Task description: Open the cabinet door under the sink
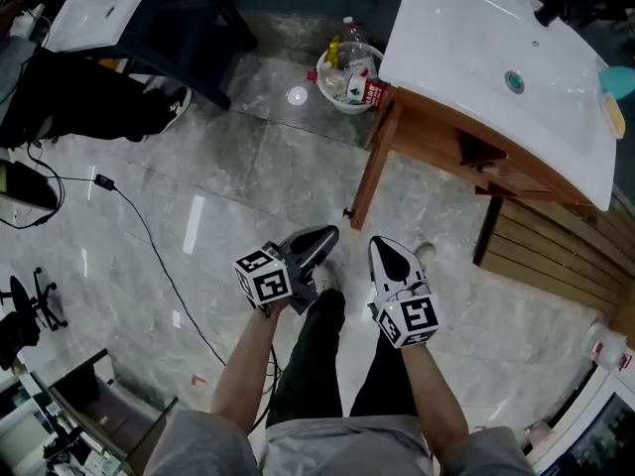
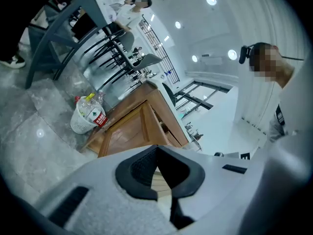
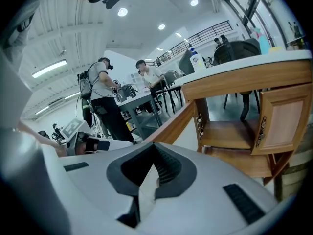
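Below, floor (image 1: 198, 196): grey glossy tiles, crossed by a cable (image 1: 149, 236).
Counter (image 1: 466, 58): white, sink (image 1: 513, 81) set in; cabinet door (image 3: 283, 121) hung beneath.
Left hand-held gripper (image 1: 325, 236): jaws pressed together, empty, well apart from door.
Right hand-held gripper (image 1: 383, 246): likewise closed, empty.

You hold two grippers: left gripper (image 1: 321, 238) and right gripper (image 1: 384, 248). You face two white sink tops, the near sink top (image 1: 486, 53) and the far sink top (image 1: 99, 6), one wooden cabinet (image 1: 437, 139), one cabinet door (image 3: 283, 121), one white bin (image 1: 337, 100) of bottles, one black cable (image 1: 147, 231), and two people (image 3: 102, 99).
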`<state>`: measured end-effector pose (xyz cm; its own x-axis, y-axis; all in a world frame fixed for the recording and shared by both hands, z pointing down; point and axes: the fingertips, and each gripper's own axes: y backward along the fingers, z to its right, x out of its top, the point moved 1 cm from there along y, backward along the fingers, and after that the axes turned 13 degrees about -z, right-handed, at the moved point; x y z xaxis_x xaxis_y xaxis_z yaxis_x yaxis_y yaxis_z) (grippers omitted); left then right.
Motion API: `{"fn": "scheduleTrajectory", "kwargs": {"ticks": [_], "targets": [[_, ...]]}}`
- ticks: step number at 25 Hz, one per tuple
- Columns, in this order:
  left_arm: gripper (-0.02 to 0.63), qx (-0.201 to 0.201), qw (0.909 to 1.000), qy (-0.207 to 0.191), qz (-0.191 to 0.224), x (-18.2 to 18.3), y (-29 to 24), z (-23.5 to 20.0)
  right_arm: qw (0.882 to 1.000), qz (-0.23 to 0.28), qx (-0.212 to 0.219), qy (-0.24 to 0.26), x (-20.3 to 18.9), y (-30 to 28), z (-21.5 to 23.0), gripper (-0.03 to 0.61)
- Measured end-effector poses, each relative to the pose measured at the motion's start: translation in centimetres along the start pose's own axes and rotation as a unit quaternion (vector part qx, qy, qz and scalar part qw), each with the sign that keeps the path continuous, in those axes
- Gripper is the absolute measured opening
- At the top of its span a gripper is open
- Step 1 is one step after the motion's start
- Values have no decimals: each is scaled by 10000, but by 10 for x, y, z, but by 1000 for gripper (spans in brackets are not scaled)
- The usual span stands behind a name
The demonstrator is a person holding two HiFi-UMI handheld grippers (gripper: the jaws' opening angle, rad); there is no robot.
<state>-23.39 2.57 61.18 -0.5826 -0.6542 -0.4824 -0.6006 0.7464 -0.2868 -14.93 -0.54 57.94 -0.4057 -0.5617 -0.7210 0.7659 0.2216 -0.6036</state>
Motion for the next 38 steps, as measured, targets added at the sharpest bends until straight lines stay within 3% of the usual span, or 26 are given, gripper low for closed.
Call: {"fn": "scheduleTrajectory", "kwargs": {"ticks": [5,11,23,38], "targets": [[8,427,9969,-657,-50,23,9,47,9998,66,128,154,32,18,-9,9],[6,1097,9837,-1411,186,65,17,100,9991,200,194,309,78,48,-19,9],[6,2079,9429,-2514,664,134,16,219,9953,782,237,517,177,130,-26,9],[6,2492,9009,-3386,1081,172,30,328,9839,1553,260,841,245,217,-53,9]]}}
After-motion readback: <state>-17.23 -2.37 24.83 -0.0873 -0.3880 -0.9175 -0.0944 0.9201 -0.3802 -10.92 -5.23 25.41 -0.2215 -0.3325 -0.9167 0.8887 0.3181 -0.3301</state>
